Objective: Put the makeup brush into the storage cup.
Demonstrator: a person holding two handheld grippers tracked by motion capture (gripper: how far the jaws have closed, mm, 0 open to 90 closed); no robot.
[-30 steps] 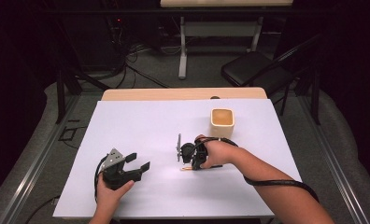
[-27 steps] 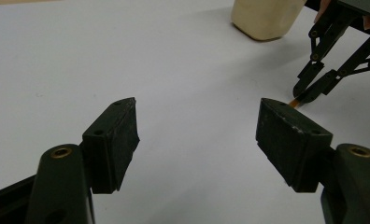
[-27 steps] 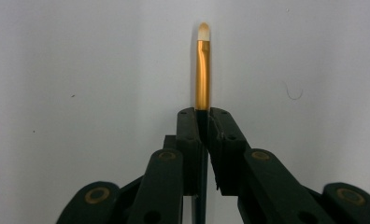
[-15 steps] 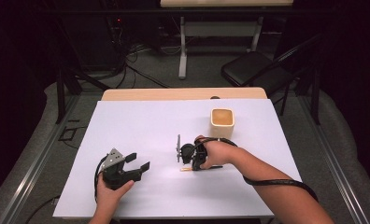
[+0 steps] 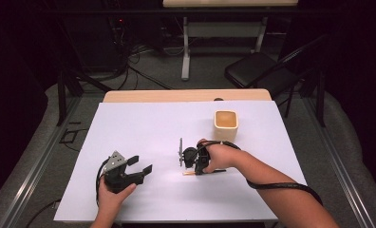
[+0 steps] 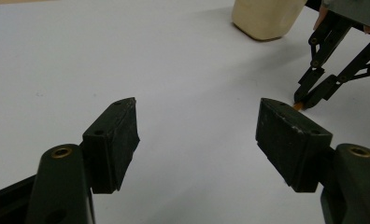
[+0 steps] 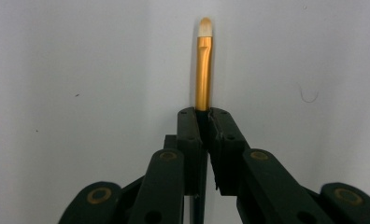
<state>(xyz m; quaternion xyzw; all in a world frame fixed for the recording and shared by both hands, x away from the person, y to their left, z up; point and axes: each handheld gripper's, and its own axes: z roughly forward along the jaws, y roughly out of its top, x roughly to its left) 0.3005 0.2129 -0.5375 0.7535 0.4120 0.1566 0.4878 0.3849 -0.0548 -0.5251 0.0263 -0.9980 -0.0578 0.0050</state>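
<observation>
Item you are handling: one small brush (image 7: 203, 70), with a gold metal ferrule and a short, pale, rounded bristle tip. It lies flat on the white table (image 5: 143, 128), its dark handle pinched between the jaws of your right gripper (image 7: 205, 116), with ferrule and tip sticking out beyond them. From above, its orange end (image 5: 188, 174) shows just beside your right hand (image 5: 219, 156).

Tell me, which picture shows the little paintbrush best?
The right gripper view: the paintbrush sticks up, gold band and pale tip clear, pinched in the right tongs. The high view shows just an orange bit on the table. The left gripper view catches a tiny orange end.
</observation>
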